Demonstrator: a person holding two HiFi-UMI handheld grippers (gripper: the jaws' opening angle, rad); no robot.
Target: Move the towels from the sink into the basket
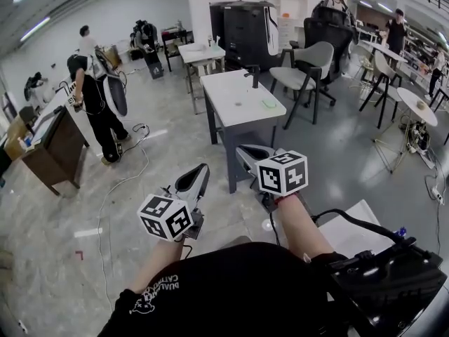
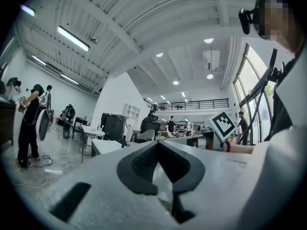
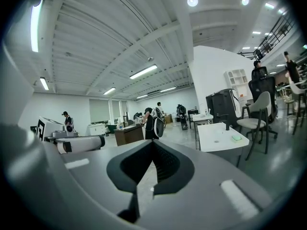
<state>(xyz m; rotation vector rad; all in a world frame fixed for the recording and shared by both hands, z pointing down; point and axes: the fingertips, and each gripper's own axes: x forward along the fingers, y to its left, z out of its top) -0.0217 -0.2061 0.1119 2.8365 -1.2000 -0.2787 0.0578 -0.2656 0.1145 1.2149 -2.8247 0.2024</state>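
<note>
A white sink table [image 1: 231, 98] with a black faucet [image 1: 254, 76] stands a few steps ahead; a small green item [image 1: 269, 104] lies on its top. I see no basket in any view. Both grippers are held in the air short of the table. My left gripper [image 1: 199, 175] has its tips together with nothing between them, as the left gripper view [image 2: 157, 144] also shows. My right gripper [image 1: 245, 156] is shut and empty too [image 3: 152, 142]. The right gripper view shows the sink table [image 3: 216, 139] and the green item [image 3: 236, 138] ahead on the right.
A person [image 1: 95, 107] stands by a brown desk [image 1: 55, 149] at left, with cables [image 1: 130, 167] on the floor nearby. Grey chairs [image 1: 309, 69] and a black cabinet [image 1: 245, 30] stand behind the sink table. A second white table [image 1: 200, 53] is farther back. Black gear [image 1: 386, 279] sits at lower right.
</note>
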